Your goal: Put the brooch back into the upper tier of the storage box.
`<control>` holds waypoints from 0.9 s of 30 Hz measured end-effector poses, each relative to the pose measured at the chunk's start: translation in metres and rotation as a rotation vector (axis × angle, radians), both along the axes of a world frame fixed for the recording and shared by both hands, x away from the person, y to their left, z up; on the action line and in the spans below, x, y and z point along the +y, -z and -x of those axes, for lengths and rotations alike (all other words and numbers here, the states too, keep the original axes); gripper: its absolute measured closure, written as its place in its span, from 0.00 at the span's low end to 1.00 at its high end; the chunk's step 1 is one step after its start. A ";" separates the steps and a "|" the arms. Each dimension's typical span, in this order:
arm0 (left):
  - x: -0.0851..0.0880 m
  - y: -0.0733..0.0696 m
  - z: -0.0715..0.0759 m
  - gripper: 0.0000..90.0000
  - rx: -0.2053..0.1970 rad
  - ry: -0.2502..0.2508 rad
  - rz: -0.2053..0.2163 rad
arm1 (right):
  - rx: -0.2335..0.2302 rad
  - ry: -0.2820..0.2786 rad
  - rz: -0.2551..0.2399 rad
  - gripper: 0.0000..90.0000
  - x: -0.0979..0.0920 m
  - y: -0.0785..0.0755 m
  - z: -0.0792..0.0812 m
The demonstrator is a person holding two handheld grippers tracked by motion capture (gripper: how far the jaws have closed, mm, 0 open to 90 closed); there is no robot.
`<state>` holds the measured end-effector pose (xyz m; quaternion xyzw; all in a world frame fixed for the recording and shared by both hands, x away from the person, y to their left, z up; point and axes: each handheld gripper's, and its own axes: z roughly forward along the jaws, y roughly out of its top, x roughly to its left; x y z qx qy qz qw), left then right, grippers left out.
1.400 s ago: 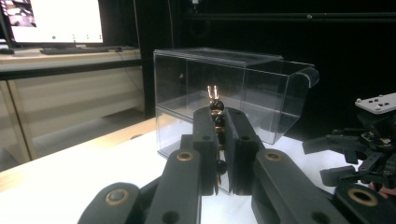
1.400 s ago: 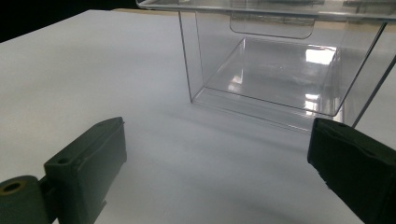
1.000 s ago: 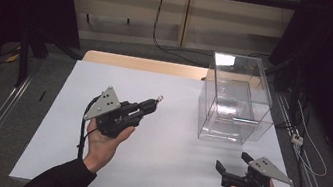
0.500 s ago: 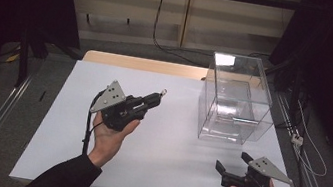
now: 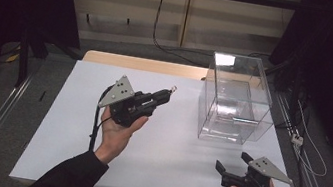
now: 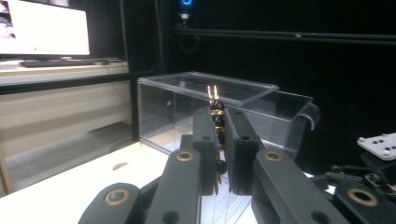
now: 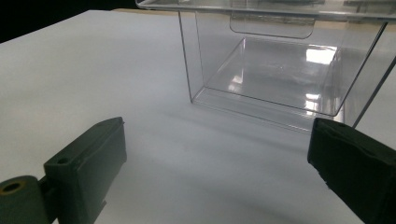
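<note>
The surface (image 5: 166, 149) is plain white, without pattern; along its far edge runs a strip of pale wood (image 5: 143, 64). The left tongs (image 5: 164, 96) are matt black with a light grey three-cornered plate on top, and brass-coloured rivets show in their linkage in the left gripper view. Between their jaws sits a small string of glossy black beads (image 6: 216, 116) with gold-coloured links, ending in two thin prongs that seem gold or copper, though the picture is dim there. The right tongs (image 5: 234, 165) are likewise black with a grey plate. The box (image 5: 235, 107) near the far right corner is clear and colourless, with white glare on its lid. The sleeve (image 5: 67, 179) is black.
</note>
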<state>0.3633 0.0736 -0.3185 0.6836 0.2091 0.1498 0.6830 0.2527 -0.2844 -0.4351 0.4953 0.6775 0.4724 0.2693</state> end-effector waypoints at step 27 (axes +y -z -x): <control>-0.036 -0.005 0.000 0.93 0.007 0.089 0.002 | -0.010 0.002 0.000 0.05 -0.001 -0.001 0.001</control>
